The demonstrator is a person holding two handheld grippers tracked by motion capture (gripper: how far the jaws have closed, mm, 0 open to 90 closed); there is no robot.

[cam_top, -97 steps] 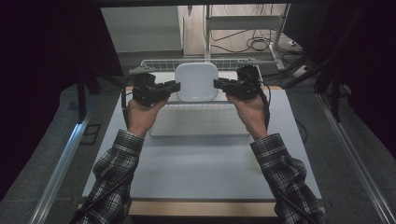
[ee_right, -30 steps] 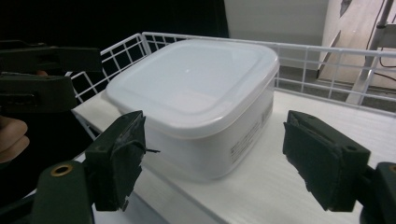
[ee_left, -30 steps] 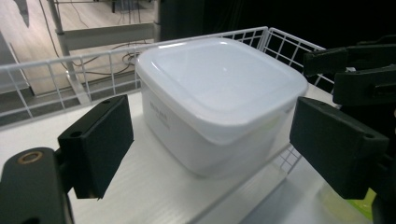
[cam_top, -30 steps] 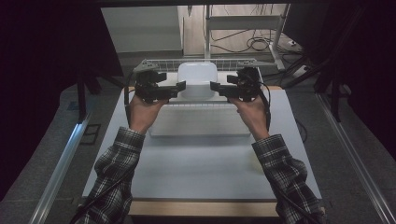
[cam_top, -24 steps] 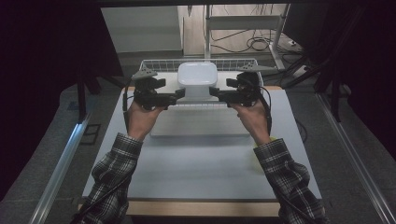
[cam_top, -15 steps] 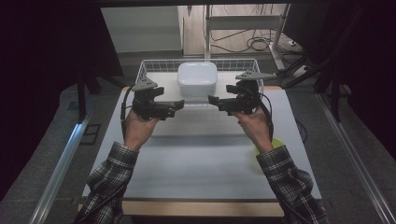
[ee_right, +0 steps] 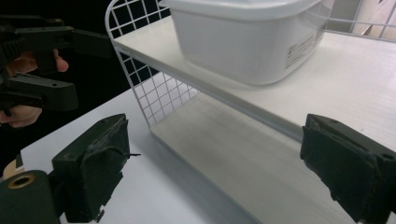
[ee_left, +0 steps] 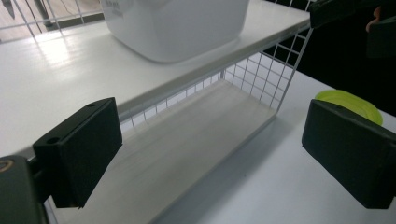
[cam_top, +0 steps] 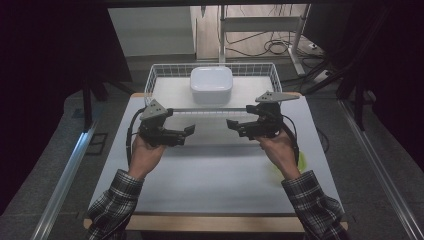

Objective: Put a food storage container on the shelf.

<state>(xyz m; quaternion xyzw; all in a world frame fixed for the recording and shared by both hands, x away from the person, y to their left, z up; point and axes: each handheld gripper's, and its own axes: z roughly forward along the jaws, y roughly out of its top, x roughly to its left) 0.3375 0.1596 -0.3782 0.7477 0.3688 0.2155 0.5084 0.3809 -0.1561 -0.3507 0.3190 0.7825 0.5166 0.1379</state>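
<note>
Item: white lidded tub (cam_top: 211, 85) on the upper board of a two-tier wire-mesh shelf rack (cam_top: 150, 82) at the far edge of the white surface (cam_top: 210, 175), centred between the rack's side walls, upright, well clear of both tongs. The high view gives the whole layout: rack, tub, and two plaid-sleeved forearms entering from below. The left gripper view adds the empty lower board (ee_left: 187, 140) under the tub, the mesh end wall, and a yellow-green disc (ee_left: 348, 105) lying on the surface beyond the rack's corner; in the high view that disc (cam_top: 300, 161) is a sliver beside the right wrist. The right gripper view adds a printed label (ee_right: 301, 49) on the tub's side wall and, at its far left, the other hand with its tongs. Left tongs (cam_top: 189, 132): held above the surface in front of the rack, tips pointing toward the centre; jaws spread wide, having just been opening, nothing between the pads, touching nothing. Right tongs (cam_top: 231, 125): mirror position, tips facing the left pair across a gap; jaws likewise spread wide and just been opening, holding nothing. Containers: tub lid on, contents not visible; rack holds the tub only, on the upper tier.
</note>
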